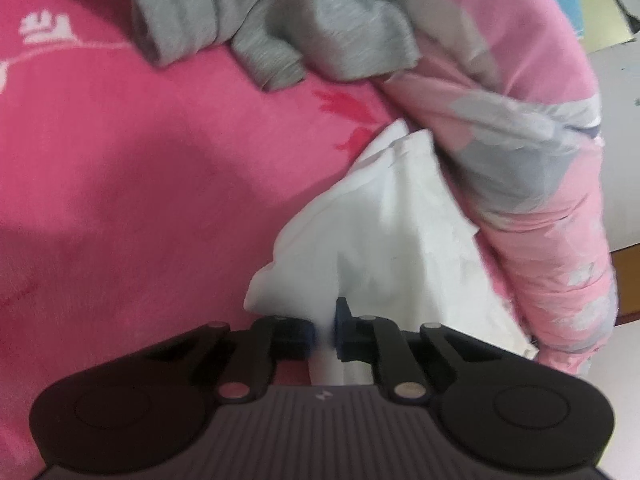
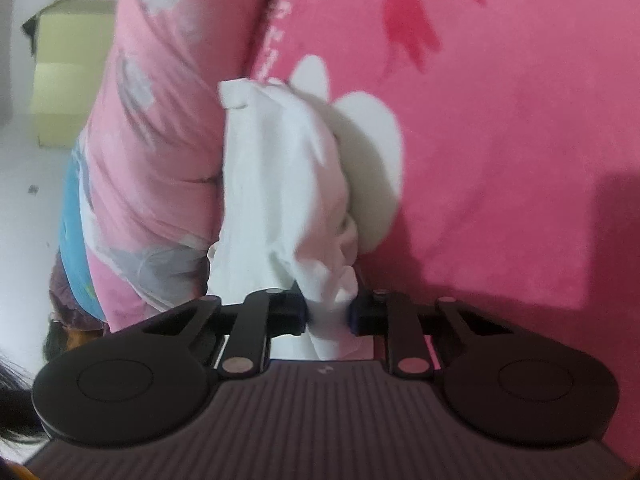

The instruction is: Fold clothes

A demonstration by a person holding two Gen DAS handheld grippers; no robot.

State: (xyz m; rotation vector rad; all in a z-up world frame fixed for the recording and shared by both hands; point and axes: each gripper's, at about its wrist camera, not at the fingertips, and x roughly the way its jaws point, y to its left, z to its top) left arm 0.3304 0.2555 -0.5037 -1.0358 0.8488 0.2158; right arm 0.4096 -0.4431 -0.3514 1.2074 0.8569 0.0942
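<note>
A white garment (image 1: 384, 232) hangs stretched above a pink blanket (image 1: 140, 168). My left gripper (image 1: 326, 334) is shut on one edge of it, the cloth pinched between the blue pads. In the right wrist view the same white garment (image 2: 280, 184) bunches up from my right gripper (image 2: 328, 314), which is shut on another part of it. A crumpled grey garment (image 1: 272, 28) lies on the blanket at the top of the left wrist view.
A rolled pink quilt with grey and white patches (image 1: 532, 128) runs along the blanket's edge; the pink quilt (image 2: 160, 140) also shows left of the white cloth. Pale floor (image 1: 624, 140) and a yellowish box (image 2: 68, 68) lie beyond it. The pink blanket (image 2: 500, 140) spreads to the right.
</note>
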